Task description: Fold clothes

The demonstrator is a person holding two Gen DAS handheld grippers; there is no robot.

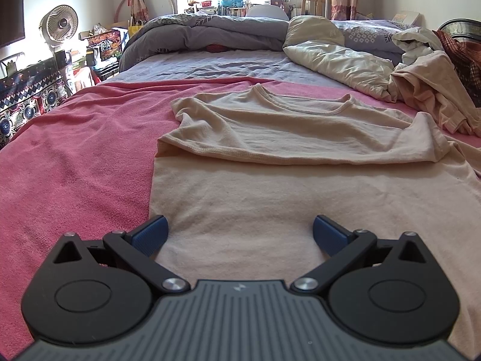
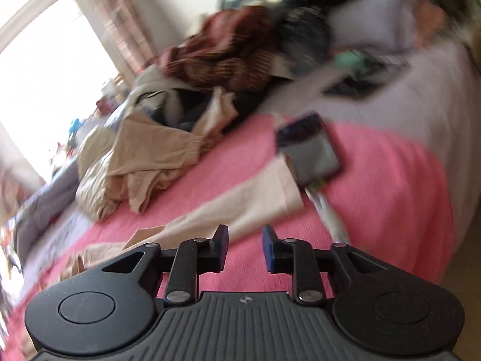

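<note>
1. the beige t-shirt lies flat on the pink blanket, its body running from the near edge of the left wrist view up toward the collar.
2. its top part is folded down over the body; the stitched fold edge runs across the shirt, left to right.
3. the shirt's left edge is a straight line against bare pink blanket, which stretches wide and unoccupied out to the bed's left side.
4. the left gripper sits low over the shirt's lower body with its jaws spread wide; cloth shows between the blue pads, but they do not pinch it.
5. beyond the collar there is a strip of pink, then a lavender sheet and a rumpled grey duvet.
6. to the right, a cream quilt and a heap of tan clothes crowd the shirt's right side, near its sleeve.
7. the right wrist view is blurred. the right gripper hangs above the pink blanket with a narrow gap between its jaws and nothing in it.
8. ahead of it a beige sleeve lies stretched across the blanket, its end just beside a dark flat phone-like object.
9. a pile of clothes fills the far left; open pink lies to the right.
</note>
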